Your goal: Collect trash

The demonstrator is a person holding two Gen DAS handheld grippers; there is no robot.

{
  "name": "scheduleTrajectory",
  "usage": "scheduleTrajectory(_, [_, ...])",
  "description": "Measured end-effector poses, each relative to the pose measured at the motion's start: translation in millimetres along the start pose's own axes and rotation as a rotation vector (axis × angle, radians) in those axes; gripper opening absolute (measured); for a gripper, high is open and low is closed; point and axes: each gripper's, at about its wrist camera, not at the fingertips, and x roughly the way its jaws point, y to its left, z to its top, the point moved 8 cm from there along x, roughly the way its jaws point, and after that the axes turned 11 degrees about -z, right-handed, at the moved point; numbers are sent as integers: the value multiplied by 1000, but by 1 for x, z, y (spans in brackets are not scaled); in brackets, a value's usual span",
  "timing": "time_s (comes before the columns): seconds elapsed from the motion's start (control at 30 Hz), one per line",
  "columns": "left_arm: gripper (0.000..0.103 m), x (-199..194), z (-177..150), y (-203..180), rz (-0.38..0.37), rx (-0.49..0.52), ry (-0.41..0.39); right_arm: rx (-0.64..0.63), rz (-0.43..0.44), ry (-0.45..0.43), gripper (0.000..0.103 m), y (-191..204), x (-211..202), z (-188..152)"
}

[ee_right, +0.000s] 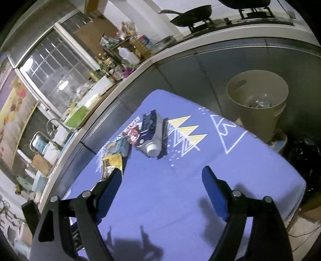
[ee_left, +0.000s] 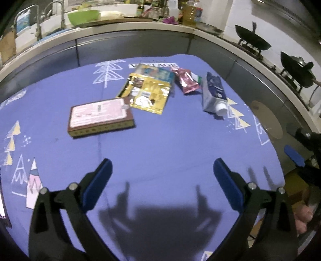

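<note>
Trash lies on a blue patterned tablecloth [ee_left: 160,144]. A flat box [ee_left: 100,117] with a pink label sits mid-left. Behind it are a yellow foil packet [ee_left: 148,94], a light-blue packet [ee_left: 154,72], a pink wrapper [ee_left: 185,80] and a toppled blue-and-white carton [ee_left: 214,94] with a white cap. My left gripper [ee_left: 162,176] hovers open over bare cloth in front of them, nothing between its fingers. My right gripper [ee_right: 162,186] is open too, nearer than the carton [ee_right: 149,132] and yellow packet [ee_right: 112,162]. A beige bin [ee_right: 258,104] stands past the table's right edge.
A kitchen counter [ee_left: 120,28] with a sink, green bowl [ee_left: 84,16], bottles and a stove with dark woks [ee_left: 252,38] curves behind the table. A black bag [ee_right: 305,152] lies on the floor beside the bin. The right gripper's blue pad [ee_left: 295,156] shows at the left view's right edge.
</note>
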Motion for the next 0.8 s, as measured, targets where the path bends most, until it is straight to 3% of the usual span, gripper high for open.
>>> scheduleTrajectory(0.3, [97, 2, 1, 5, 46, 2, 10, -71, 43, 7, 78, 19, -1, -19])
scheduleTrajectory(0.57, [97, -3, 9, -3, 126, 104, -29, -77, 46, 16, 78, 18, 4, -29])
scheduleTrajectory(0.8, [97, -2, 10, -4, 123, 115, -26, -61, 53, 40, 78, 15, 10, -34])
